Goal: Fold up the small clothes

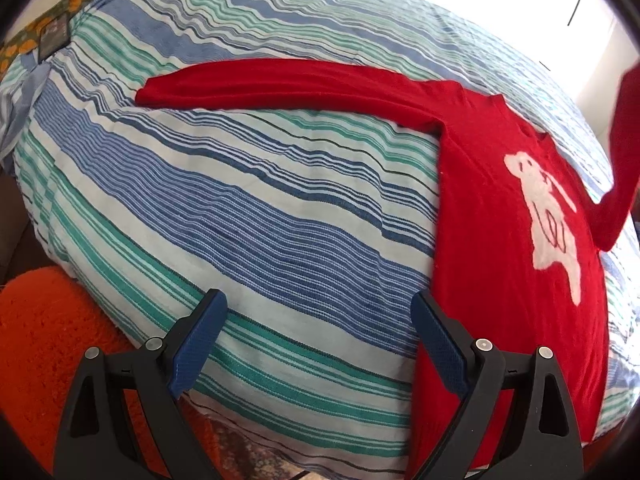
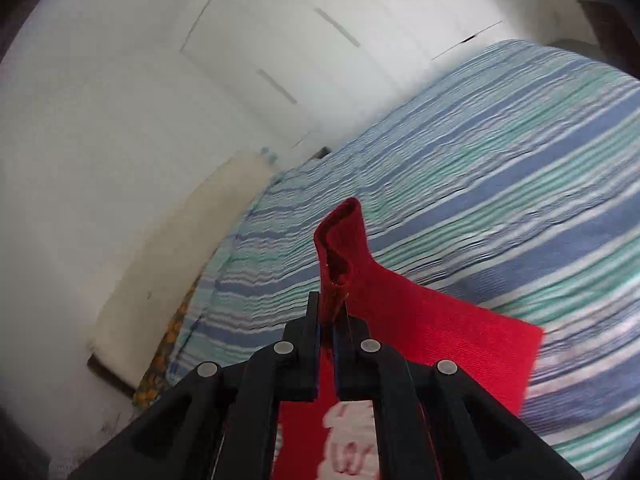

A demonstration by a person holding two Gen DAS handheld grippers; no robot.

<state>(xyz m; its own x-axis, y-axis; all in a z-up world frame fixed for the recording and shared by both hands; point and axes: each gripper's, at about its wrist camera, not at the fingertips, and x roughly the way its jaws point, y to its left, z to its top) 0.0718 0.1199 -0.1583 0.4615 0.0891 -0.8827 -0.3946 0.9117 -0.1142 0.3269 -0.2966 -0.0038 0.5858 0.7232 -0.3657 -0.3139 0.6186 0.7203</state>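
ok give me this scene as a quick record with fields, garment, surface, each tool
garment: red sweater with a white animal figure, body flat on the bed
surface: striped bedspread, blue, green and white
one sleeve: stretched out flat across the bedspread
other sleeve: cuff lifted off the bed, pinched in the right tool
left tool: open, holding nothing, at the sweater's lower edge
right tool: shut on the cuff
fold state: not yet folded
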